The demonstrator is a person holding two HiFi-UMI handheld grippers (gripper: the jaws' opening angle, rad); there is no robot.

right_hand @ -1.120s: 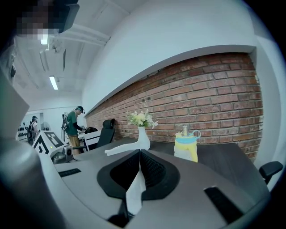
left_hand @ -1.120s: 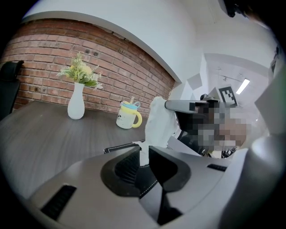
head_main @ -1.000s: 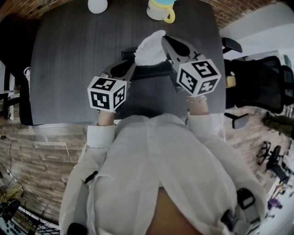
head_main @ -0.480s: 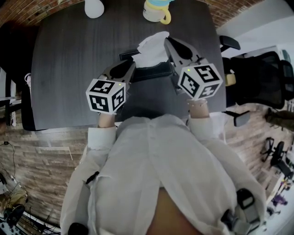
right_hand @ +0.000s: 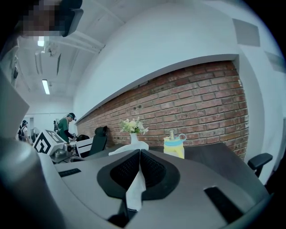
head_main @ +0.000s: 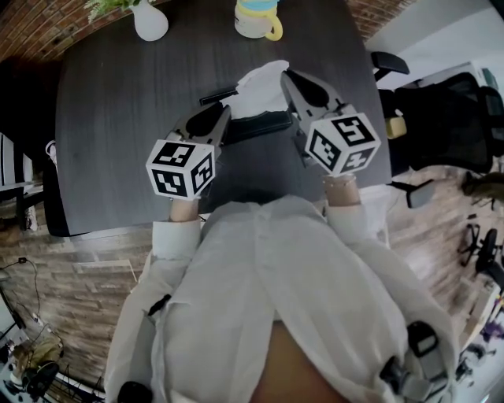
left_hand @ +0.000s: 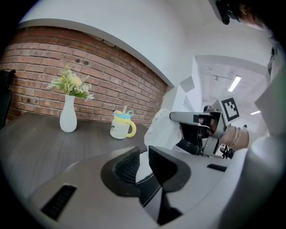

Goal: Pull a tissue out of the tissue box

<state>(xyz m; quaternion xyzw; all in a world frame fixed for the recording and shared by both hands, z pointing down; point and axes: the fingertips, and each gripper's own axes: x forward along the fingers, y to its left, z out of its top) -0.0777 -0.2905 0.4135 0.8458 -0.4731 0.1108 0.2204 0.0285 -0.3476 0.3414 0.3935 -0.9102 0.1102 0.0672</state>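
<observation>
The right gripper (head_main: 287, 76) is pressed together on the tissue (head_main: 260, 83). In the right gripper view a white fold of it is pinched between the two ribbed pads and hangs below them. The tissue is raised above the tissue box (head_main: 256, 126), spreading leftward from the right gripper's tips. In the left gripper view its lower part passes behind that gripper's jaws, so whether it has cleared the box cannot be determined.

The tissue box is black and lies near the middle of the dark table (head_main: 118, 118), between the two grippers.

The left gripper (head_main: 219, 114) is at the near-left end of the box. Its jaws stand slightly apart, and a stitched black edge of the box shows through the gap. Contact between pads and box cannot be confirmed.

A white vase (head_main: 150, 20) with flowers and a yellow-handled cup (head_main: 256, 17) stand at the far edge of the table.
</observation>
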